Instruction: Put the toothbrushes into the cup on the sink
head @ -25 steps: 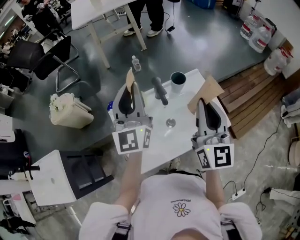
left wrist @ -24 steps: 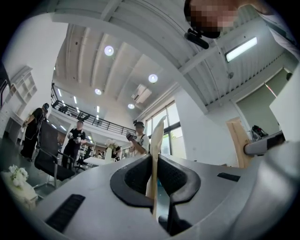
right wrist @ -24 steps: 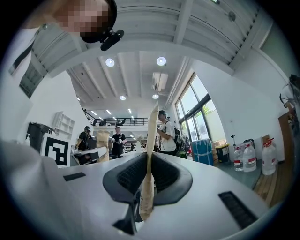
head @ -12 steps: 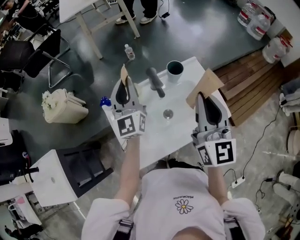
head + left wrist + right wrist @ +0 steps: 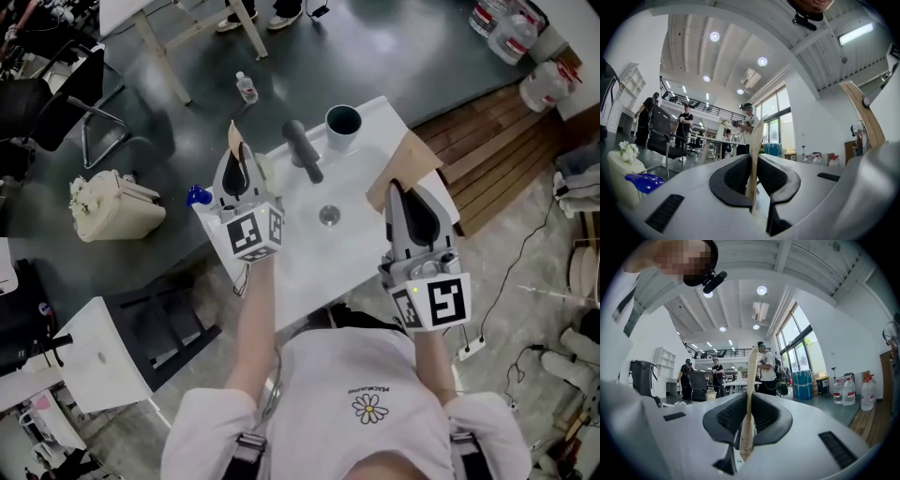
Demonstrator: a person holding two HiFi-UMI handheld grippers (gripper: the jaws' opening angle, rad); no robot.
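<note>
A dark cup [image 5: 343, 127] stands at the far end of the white sink top [image 5: 309, 262], beside a black faucet [image 5: 302, 150] and a round drain [image 5: 329, 216]. My left gripper [image 5: 236, 171] hangs over the sink's left edge, shut on a narrow tan toothbrush [image 5: 234, 141] that sticks out past the jaws. Seen edge-on in the left gripper view, that toothbrush [image 5: 754, 150] is pinched in the left gripper [image 5: 753, 176]. My right gripper [image 5: 413, 202] is over the sink's right side, shut on a wider tan toothbrush pack [image 5: 405, 169]. The right gripper [image 5: 747, 420] clamps this pack [image 5: 750, 380] upright.
A blue object [image 5: 197, 197] lies at the sink's left edge. On the grey floor are a white bag [image 5: 112, 206], a small bottle [image 5: 247, 87] and a black chair [image 5: 56, 108]. Wooden decking [image 5: 497, 159] and water jugs [image 5: 511, 28] lie to the right. People stand in the background.
My left gripper has sunk and moved away toward the sink's far left with its toothbrush. The right gripper has hardly shifted. Both grips are unchanged.
</note>
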